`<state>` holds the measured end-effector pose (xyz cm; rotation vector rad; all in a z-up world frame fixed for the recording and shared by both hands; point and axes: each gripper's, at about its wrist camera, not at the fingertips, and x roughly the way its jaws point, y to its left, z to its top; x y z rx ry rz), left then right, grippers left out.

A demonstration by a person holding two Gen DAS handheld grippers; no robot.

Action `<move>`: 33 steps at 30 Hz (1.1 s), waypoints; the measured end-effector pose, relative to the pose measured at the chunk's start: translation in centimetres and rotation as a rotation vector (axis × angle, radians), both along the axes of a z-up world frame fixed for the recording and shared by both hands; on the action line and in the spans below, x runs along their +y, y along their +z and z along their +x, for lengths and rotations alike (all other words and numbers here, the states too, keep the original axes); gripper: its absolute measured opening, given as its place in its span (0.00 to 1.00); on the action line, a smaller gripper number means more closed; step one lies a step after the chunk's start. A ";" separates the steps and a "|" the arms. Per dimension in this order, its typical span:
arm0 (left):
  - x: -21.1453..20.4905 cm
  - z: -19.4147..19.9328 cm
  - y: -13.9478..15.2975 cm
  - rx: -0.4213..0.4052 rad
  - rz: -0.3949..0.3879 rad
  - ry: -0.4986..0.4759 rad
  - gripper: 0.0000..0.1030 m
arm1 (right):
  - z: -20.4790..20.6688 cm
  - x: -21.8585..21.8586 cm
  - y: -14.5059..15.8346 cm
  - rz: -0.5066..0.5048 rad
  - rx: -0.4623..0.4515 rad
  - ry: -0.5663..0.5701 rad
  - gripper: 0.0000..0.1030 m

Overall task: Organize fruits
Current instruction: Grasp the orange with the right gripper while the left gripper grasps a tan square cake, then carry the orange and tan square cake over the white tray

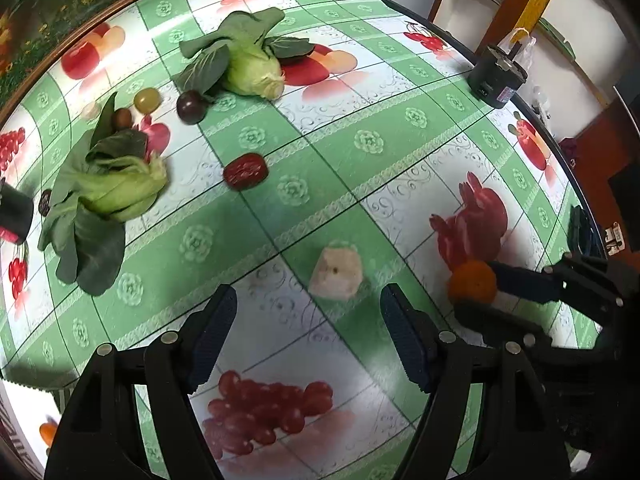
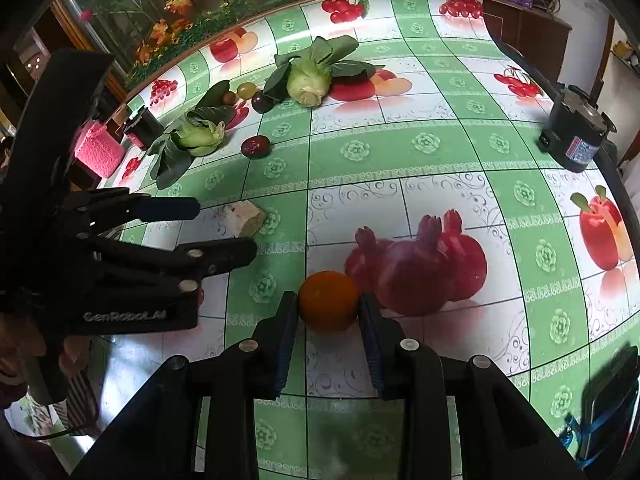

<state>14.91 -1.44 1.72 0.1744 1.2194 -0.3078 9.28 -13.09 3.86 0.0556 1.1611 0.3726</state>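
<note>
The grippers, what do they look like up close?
Both the left gripper and the right gripper are black plastic with angular linked arms, silver round pins at the joints and ribbed dark blue pads on the fingers. White GenRobot.AI lettering marks the left one's body.

tablecloth [image 2: 440, 152]: glossy green-and-white checks with printed fruit all over, covers the whole table
bok choy [image 1: 256, 68]: one head at the far side, leaves splayed out
second bok choy [image 1: 108, 192]: lying on its side, further left
black canister [image 2: 576, 136]: sits right at the table's right edge
pink knitted thing [image 2: 98, 150]: at the far left edge
flower mural [image 2: 224, 4]: behind the table
</note>
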 end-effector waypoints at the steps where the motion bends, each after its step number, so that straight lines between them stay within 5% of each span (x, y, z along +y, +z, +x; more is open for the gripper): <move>1: -0.1 0.0 0.0 -0.005 0.002 -0.004 0.70 | 0.0 -0.1 0.0 0.004 0.001 -0.003 0.31; 9: -0.7 0.3 -0.4 -0.007 0.011 -0.021 0.19 | -0.2 -0.1 -0.2 0.034 0.012 -0.005 0.31; 17: 0.1 -0.8 0.1 -0.010 0.010 -0.007 0.19 | -0.8 0.0 0.0 0.055 0.022 -0.015 0.31; 33: 5.0 -9.4 -0.2 0.065 0.076 -0.047 0.19 | -6.4 4.7 0.2 0.101 0.091 0.016 0.31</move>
